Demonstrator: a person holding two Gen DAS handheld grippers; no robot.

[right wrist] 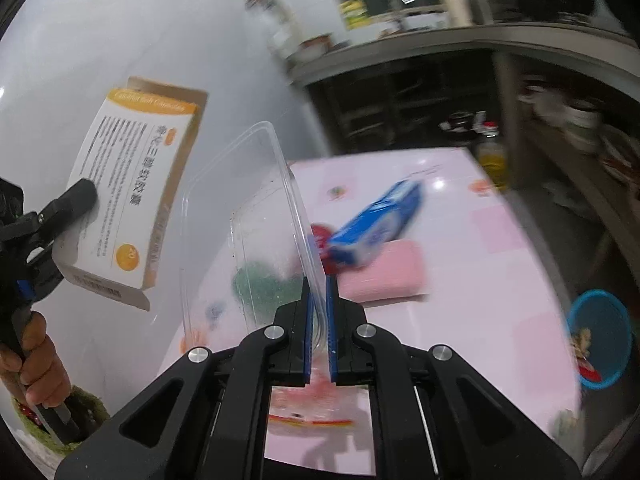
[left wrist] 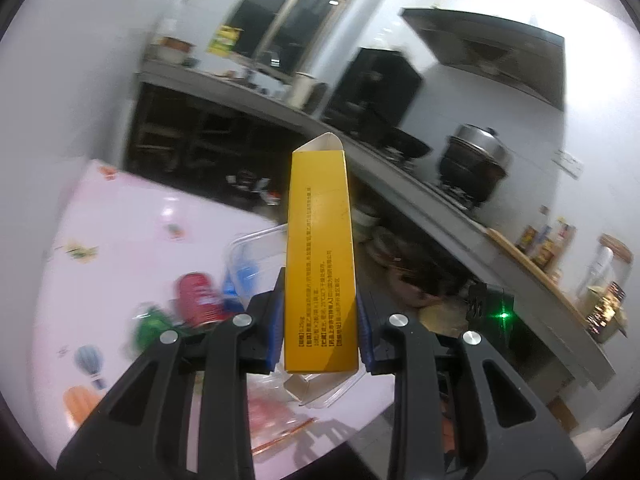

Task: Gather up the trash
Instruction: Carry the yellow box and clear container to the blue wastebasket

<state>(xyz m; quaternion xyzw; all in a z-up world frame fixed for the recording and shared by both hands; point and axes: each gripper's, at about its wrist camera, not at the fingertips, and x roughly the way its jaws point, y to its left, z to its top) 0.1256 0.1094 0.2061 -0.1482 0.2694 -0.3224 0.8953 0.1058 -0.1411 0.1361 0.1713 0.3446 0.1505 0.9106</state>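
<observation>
My left gripper (left wrist: 320,300) is shut on a yellow medicine carton (left wrist: 320,220), which stands up between the blue pads with its end flaps open. In the right wrist view the same carton (right wrist: 136,184) shows its white and orange face at the left, with a black finger (right wrist: 78,194) of the left gripper across it and a hand below. My right gripper (right wrist: 318,284) is shut on the rim of a clear plastic container (right wrist: 256,208), held tilted above the pink table (right wrist: 500,280). A red can (left wrist: 198,298), a green wrapper (left wrist: 152,326) and a blue box (right wrist: 380,220) lie on the table.
A pink pack (right wrist: 384,276) lies beside the blue box. A red and clear plastic bag (right wrist: 312,404) sits near the table's front edge. A blue basin (right wrist: 600,336) with scraps stands low at the right. A grey kitchen counter (left wrist: 420,200) with pots runs behind.
</observation>
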